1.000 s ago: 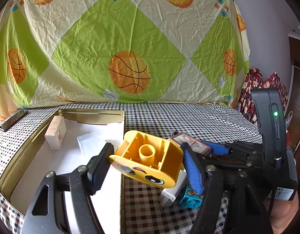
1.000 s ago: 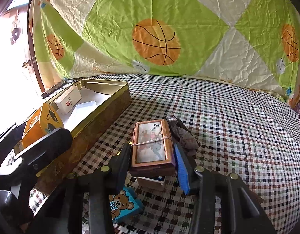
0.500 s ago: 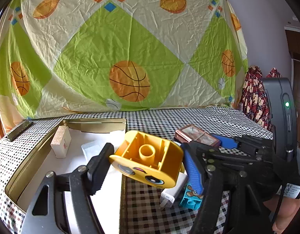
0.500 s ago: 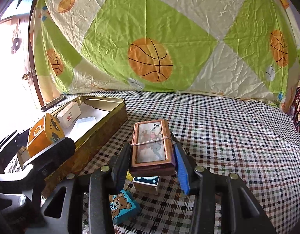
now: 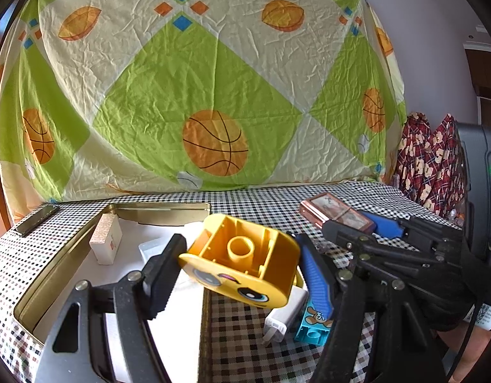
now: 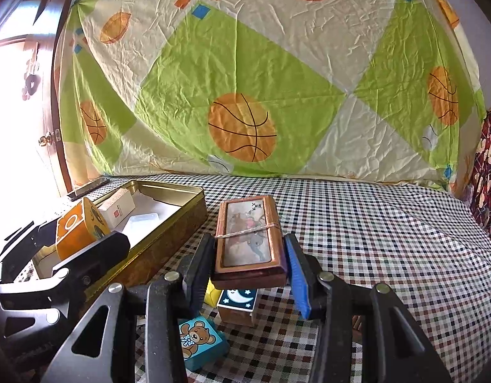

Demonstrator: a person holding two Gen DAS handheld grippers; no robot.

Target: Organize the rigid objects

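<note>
Two hand-held grippers hover over a table covered in a checked cloth [image 6: 389, 239], with a green and cream basketball-print sheet [image 5: 213, 95] hung behind it. The landmark is a shallow gold tin [image 5: 70, 255] lying open at the left of the table.

The left gripper [image 5: 235, 268] is clamped on a yellow toy block [image 5: 242, 261] with a cartoon face, its hollow underside turned up. The block is held in the air just above the tin's right edge. Inside the tin lie a small white box [image 5: 106, 239] and a clear plastic lid [image 5: 152, 249] on white paper.

The right gripper [image 6: 248, 255] is closed on a brown picture-topped box [image 6: 248, 239] tied with string, held lifted off the table to the right of the tin. Below it, on the cloth beside the tin, sit a blue teddy-bear block [image 6: 200, 341], a small box with a moon print [image 6: 239, 303] and a white charger plug [image 5: 286, 316]. A dark flat bar [image 5: 36, 220] lies beyond the tin's far left corner.
</note>
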